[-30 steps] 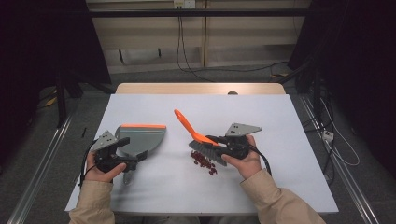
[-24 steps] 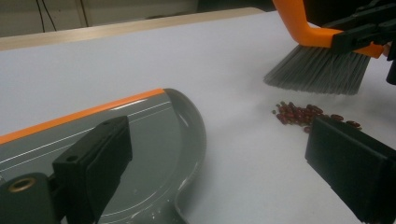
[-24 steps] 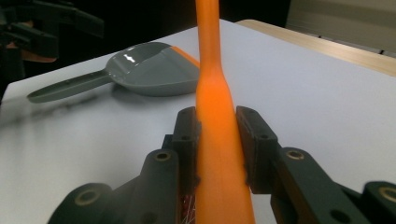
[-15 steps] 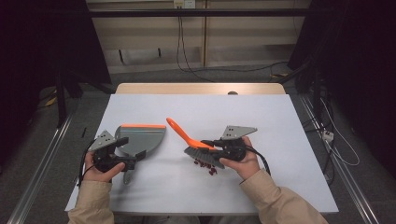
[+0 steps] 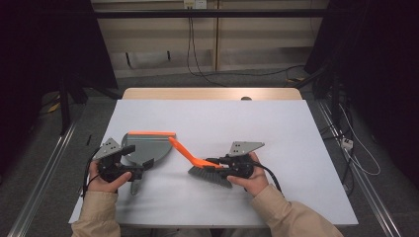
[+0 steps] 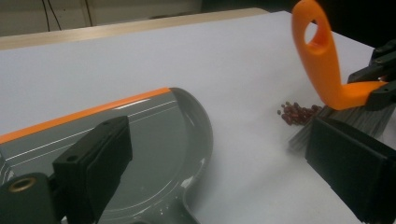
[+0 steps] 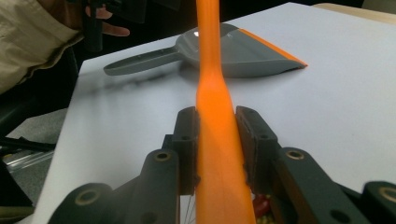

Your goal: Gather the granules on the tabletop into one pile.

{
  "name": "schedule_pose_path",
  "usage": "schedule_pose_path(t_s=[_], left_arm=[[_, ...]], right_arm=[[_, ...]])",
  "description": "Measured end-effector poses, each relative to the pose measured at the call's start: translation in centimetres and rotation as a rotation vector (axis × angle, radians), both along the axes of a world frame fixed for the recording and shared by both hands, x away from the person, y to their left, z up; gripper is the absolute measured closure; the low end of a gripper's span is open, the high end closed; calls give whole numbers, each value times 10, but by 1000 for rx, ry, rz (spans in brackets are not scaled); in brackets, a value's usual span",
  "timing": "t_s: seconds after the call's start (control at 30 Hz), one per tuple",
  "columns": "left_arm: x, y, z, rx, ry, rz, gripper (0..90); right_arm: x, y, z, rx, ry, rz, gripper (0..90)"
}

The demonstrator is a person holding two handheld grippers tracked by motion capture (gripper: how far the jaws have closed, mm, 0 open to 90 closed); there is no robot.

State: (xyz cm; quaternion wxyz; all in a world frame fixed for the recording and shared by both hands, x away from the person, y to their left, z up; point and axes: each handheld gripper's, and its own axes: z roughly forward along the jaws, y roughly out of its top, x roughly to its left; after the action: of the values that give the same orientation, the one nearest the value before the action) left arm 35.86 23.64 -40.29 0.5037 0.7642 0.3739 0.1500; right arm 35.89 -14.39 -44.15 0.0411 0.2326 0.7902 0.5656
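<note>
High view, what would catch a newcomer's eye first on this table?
The orange-handled brush near the table's middle, clamped in the right gripper, bristles down on the white table. To its left lies a grey dustpan with an orange lip, the left gripper open over it. Small red beans sit beside the bristles.

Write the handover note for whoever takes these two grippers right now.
Right gripper: shut on the orange brush, bristles down on the table.
Left gripper: jaws open, either side of the dustpan's handle; grip unclear.
Dustpan: flat on the table, left of the brush, orange lip at its far edge.
Red beans: small pile by the bristles.
Done: brush brought to the pile.
Left: sweep the beans into the dustpan.
</note>
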Motion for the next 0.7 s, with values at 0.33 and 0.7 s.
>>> schedule_pose_path(t_s=[0.33, 0.7], left_arm=[[1, 1, -1, 6, 3, 6, 74], [0, -1, -1, 7, 6, 3, 74]], right_arm=[[29, 8, 2, -1, -27, 12, 707], [17, 0, 20, 29, -33, 34, 707]])
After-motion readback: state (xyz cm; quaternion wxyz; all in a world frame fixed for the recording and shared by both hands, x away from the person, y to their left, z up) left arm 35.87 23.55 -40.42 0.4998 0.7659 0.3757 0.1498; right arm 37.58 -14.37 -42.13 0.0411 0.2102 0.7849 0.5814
